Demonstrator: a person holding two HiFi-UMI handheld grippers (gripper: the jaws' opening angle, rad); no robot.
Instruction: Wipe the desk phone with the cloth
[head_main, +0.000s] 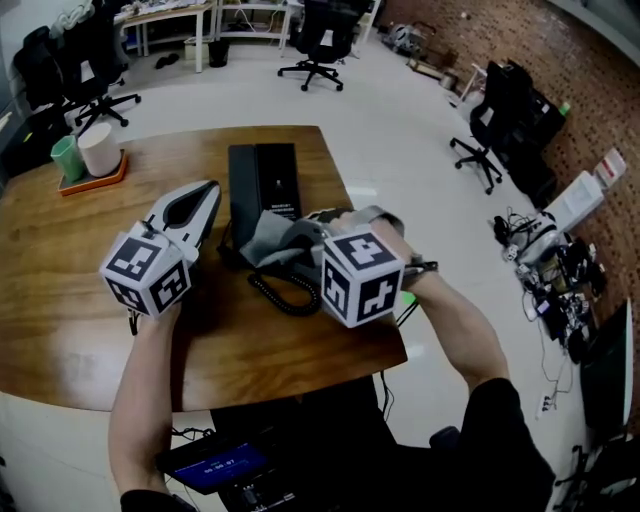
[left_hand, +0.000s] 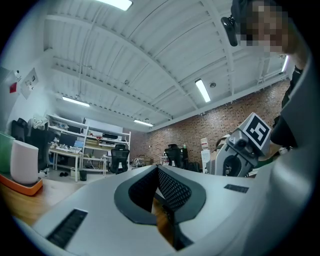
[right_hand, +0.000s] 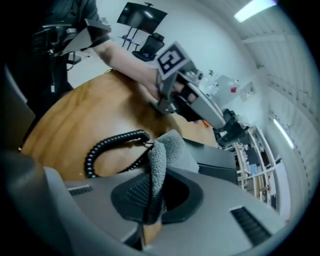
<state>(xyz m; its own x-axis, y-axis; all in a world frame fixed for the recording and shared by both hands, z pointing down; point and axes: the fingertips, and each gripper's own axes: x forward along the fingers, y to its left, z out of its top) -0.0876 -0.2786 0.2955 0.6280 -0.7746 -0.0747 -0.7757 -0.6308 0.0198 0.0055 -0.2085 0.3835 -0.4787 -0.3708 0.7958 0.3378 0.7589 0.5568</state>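
The black desk phone (head_main: 262, 180) lies on the wooden table (head_main: 70, 270), its coiled cord (head_main: 281, 293) looping toward me. My right gripper (head_main: 297, 239) is shut on a grey cloth (head_main: 268, 238), which rests at the phone's near end. In the right gripper view the cloth (right_hand: 167, 150) stands up out of the shut right gripper (right_hand: 152, 186), with the cord (right_hand: 107, 145) on the left and the phone (right_hand: 220, 161) on the right. My left gripper (head_main: 209, 192) hovers at the phone's left edge, shut on nothing. In its own view the left gripper (left_hand: 156, 169) tilts upward.
An orange tray (head_main: 92, 180) with a green cup (head_main: 67, 158) and a white cup (head_main: 99, 149) stands at the table's back left. Office chairs (head_main: 318, 40) stand on the floor beyond. The table's right edge (head_main: 375, 260) is close behind my right gripper.
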